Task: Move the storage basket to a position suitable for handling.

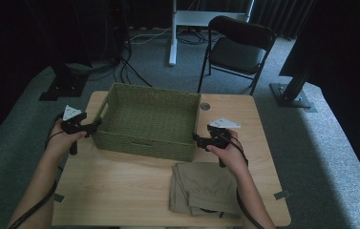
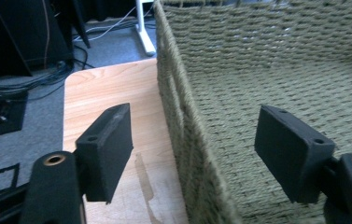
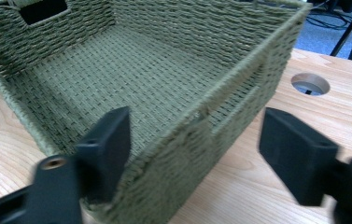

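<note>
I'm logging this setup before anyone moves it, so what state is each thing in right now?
Woven basket: upright on the table, empty, one side wall between each claw's jaws.
Left claw: open, astride the basket's left wall, pads not pressing.
Right claw: open, astride the basket's right wall, pads not pressing.
Khaki garment: folded, flat on the table near its front edge.
Folding chair: unfolded, unoccupied.

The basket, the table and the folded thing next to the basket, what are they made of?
The basket looks woven from green cord or twisted paper rope, matte; you can see rows of braided strands. The table seems to be light wood or a wood-look board, smooth, with grain lines. The folded thing looks like soft khaki cloth, with creases and seams, probably clothing.
</note>
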`<state>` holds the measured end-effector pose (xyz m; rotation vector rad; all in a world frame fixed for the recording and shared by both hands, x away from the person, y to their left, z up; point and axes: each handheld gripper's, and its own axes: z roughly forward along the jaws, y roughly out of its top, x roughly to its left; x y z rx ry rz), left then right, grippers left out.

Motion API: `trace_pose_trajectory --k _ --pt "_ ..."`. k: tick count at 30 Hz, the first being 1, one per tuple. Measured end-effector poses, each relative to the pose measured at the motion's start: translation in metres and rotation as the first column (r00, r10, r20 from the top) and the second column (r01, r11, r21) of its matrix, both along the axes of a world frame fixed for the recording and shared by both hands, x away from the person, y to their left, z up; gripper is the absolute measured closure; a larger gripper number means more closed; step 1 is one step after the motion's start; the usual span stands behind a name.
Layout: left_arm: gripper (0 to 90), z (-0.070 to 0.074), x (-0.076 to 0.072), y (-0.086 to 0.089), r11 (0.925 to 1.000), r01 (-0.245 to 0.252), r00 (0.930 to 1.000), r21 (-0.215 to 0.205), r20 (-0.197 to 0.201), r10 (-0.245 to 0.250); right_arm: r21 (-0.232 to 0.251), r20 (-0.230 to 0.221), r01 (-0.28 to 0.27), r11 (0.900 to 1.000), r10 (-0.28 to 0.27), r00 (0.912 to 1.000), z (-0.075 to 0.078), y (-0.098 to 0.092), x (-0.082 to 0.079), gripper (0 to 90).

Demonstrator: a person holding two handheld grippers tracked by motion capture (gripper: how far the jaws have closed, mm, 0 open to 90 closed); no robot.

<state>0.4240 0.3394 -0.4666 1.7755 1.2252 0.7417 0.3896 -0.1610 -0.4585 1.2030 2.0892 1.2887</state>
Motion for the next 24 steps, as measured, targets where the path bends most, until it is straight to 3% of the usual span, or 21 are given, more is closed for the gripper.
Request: trace_pose_trajectory --k 5,7,13,15,19,24 --pt "42.5 -0.005 0.001 -0.003 0.9999 0.007 1.0000 0.011 0.001 -0.007 -0.032 -0.015 -0.019 0.999 0.018 0.9997 -0.005 0.012 -0.001 33.1" --pt "47.9 -0.009 0.001 -0.005 0.9999 0.002 0.9996 0.016 -0.028 -0.002 -0.039 -0.015 -0.015 0.999 0.015 0.9998 -0.008 0.015 -0.001 34.2" --pt "66.4 -0.008 0.001 -0.007 0.9994 -0.035 0.9979 0.009 -0.054 0.035 -0.074 -0.004 -0.013 0.997 0.012 0.9999 -0.011 0.023 -0.001 37.7" --pt "72.6 -0.008 -0.001 -0.010 0.9988 -0.049 0.9968 -0.003 -0.064 0.049 -0.056 -0.036 -0.013 0.998 0.011 0.9993 -0.011 0.026 -0.002 48.8" --pt "77.0 -0.008 -0.001 -0.013 0.9976 -0.068 0.9959 0.013 -0.059 0.069 -0.075 -0.044 0.012 0.997 -0.015 0.9989 -0.010 0.031 -0.004 51.5" --pt "83.2 -0.008 -0.004 -0.017 0.9939 -0.110 0.9907 -0.010 -0.082 0.109 -0.081 -0.081 0.036 0.996 -0.042 0.9958 -0.008 0.034 -0.004 57.3"
